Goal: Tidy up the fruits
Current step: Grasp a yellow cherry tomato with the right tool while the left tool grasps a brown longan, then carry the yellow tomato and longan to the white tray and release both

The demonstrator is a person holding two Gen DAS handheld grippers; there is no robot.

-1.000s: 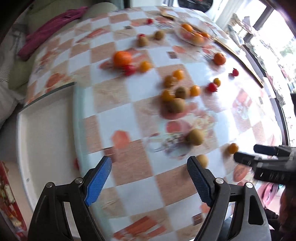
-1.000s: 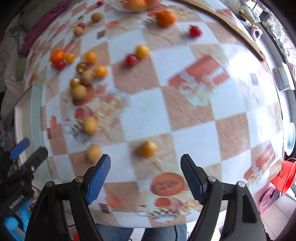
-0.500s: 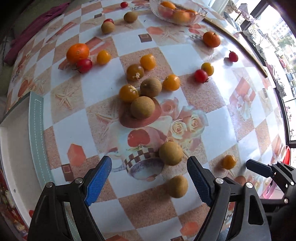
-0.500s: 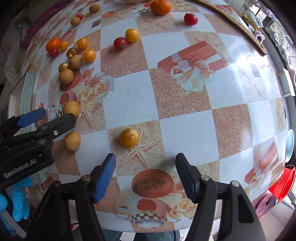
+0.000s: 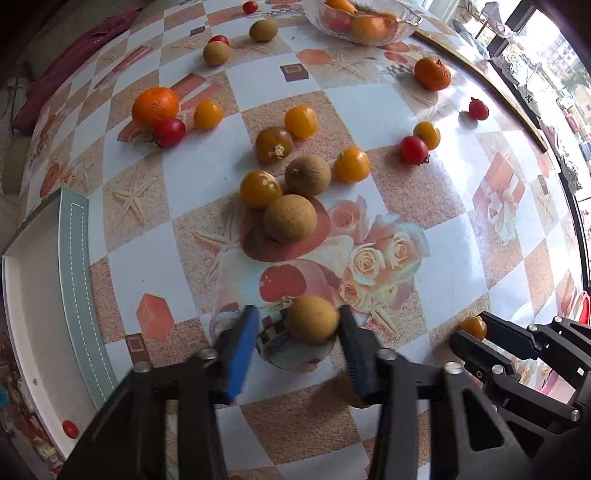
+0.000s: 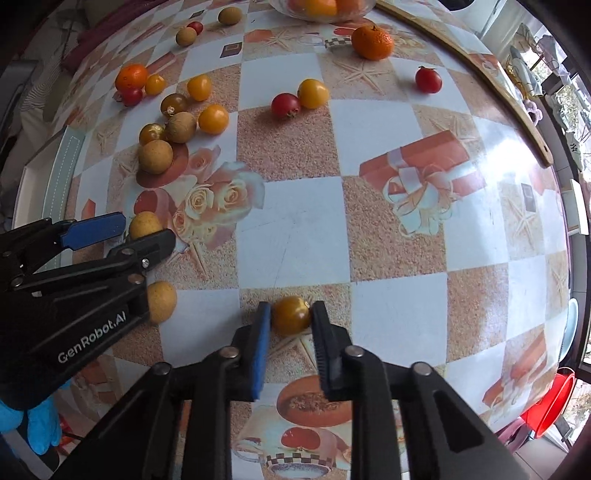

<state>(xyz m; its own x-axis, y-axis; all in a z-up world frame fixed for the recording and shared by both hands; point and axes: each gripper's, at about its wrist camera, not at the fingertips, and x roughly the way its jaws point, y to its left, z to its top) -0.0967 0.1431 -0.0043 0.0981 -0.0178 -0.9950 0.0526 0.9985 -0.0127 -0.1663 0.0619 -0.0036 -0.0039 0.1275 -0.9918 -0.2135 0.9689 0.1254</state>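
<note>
- Right tool (image 6: 291, 316): jaws have narrowed since half a second ago and now sit against both sides of a small yellow-orange tomato (image 6: 291, 314). It reads as gripped, still resting on the surface (image 6: 388, 258).
- Left tool (image 5: 297, 325): it has dropped lower and moved forward, and its jaws have come in around a tan longan (image 5: 313, 319). The right pad touches the fruit; a gap remains at the left pad, so it is not clamped yet.
- Second tan longan (image 6: 160, 301) sits just beside the left tool body, at 9 o'clock from the right tool in the right view. It is untouched.
- Outward at 12 o'clock from the left tool: a cluster of two longans and three yellow tomatoes (image 5: 291, 184). Further out at 11 o'clock, a mandarin (image 5: 155, 107) touches a red tomato (image 5: 169, 132).
- Glass bowl (image 5: 362, 22) at far 12 o'clock already holds orange fruit. I take it as a likely drop target.
- Another mandarin (image 5: 432, 73) and loose red tomatoes lie at 1 to 2 o'clock, well apart from both tools.
- Meaning: both tools have switched from approach to pick. One fruit is secured and one is nearly so, while most of the fruit remains scattered, so sorting is at an early stage.
</note>
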